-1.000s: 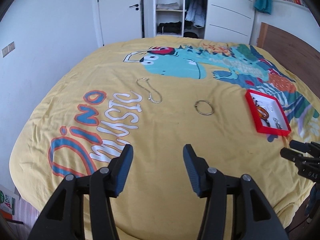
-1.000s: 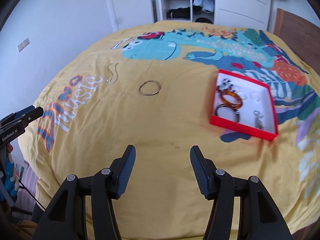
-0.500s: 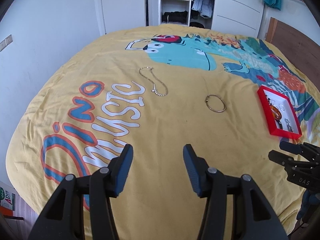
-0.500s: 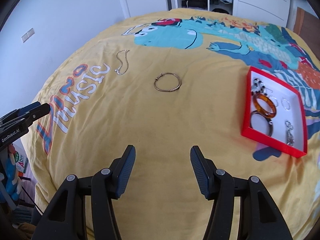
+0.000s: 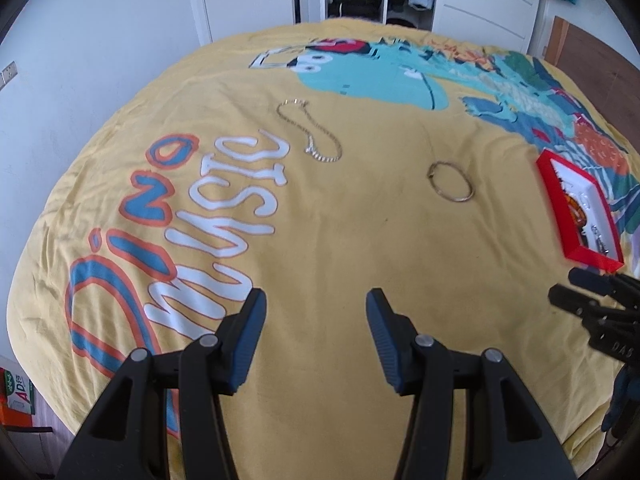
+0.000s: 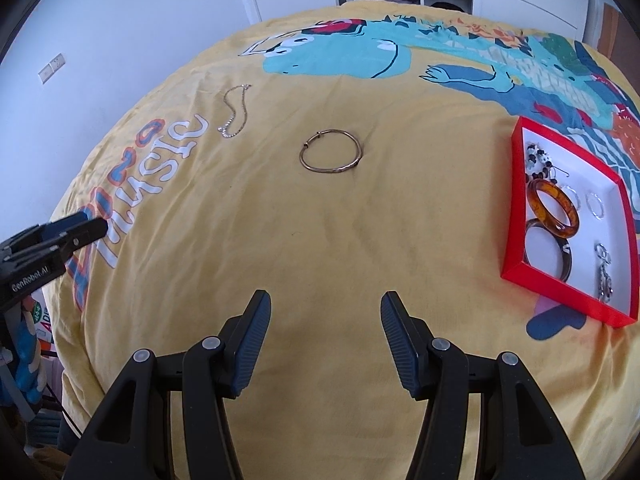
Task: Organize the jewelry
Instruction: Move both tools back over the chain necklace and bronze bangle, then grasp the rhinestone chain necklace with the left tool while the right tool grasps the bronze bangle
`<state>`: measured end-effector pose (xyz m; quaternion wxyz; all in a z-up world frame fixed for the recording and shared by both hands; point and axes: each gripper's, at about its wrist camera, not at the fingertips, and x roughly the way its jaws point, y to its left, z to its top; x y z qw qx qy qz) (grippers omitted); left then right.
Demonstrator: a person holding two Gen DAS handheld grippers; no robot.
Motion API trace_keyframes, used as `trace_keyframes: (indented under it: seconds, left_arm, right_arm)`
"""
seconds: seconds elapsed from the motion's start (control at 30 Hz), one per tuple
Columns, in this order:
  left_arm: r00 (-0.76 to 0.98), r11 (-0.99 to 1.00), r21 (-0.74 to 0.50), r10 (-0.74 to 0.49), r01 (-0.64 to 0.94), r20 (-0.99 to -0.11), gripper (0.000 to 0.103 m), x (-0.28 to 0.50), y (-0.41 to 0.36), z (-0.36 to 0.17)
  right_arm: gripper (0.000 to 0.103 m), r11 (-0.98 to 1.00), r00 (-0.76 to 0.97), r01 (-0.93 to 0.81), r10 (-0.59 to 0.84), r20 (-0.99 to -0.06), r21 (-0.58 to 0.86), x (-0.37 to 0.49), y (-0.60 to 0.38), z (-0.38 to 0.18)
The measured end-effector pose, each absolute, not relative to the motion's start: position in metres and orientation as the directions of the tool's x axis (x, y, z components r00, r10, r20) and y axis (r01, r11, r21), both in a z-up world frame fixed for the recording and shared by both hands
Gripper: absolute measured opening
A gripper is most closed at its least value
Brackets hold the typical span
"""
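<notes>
Partly done, by the look of it: the red box (image 6: 516, 270) on the right already holds an amber bangle (image 6: 552, 209), a dark bangle (image 6: 566, 261), beads & a few small rings, but 2 pieces lie loose on the yellow bedspread (image 6: 320, 264). The thin bangle (image 6: 331, 151) lies mid-bed, the chain (image 5: 310, 132) further left & far, both well apart from the box. Left gripper (image 5: 316, 320) & right gripper (image 6: 325, 322) both have jaws apart w/ nothing between them, so each piece needs picking up & boxing
</notes>
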<state>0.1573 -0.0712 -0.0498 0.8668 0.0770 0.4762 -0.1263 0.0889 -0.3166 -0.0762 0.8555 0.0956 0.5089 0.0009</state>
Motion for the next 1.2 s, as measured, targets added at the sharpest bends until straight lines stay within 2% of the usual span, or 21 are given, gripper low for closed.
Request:
trace_keyframes:
  seconds: [0.43, 0.83, 0.97, 1.2]
  left_arm:
    - [0.437, 0.956, 0.015, -0.121, 0.295, -0.891, 0.050, 0.187, -0.086, -0.090]
    - [0.500, 0.962, 0.009, -0.134, 0.273, -0.856, 0.050, 0.271, -0.093, -0.078]
    - [0.505, 0.967, -0.034, -0.161, 0.252, -0.848, 0.050, 0.310, -0.096, -0.075]
    - [0.451, 0.971, -0.133, -0.211, 0.198, -0.868, 0.050, 0.384, -0.110, -0.094]
  right_arm:
    - [0.057, 0.982, 0.467, 0.077, 0.118, -0.877, 0.173, 0.128, -0.336, -0.102]
    - [0.056, 0.985, 0.513, 0.049, 0.118, -0.850, 0.166, 0.196, -0.346, -0.102]
    - [0.041, 0.984, 0.512, 0.042, 0.130, -0.849, 0.176, 0.221, -0.347, -0.108]
    - [0.037, 0.977, 0.495, 0.058, 0.152, -0.856, 0.207, 0.250, -0.352, -0.126]
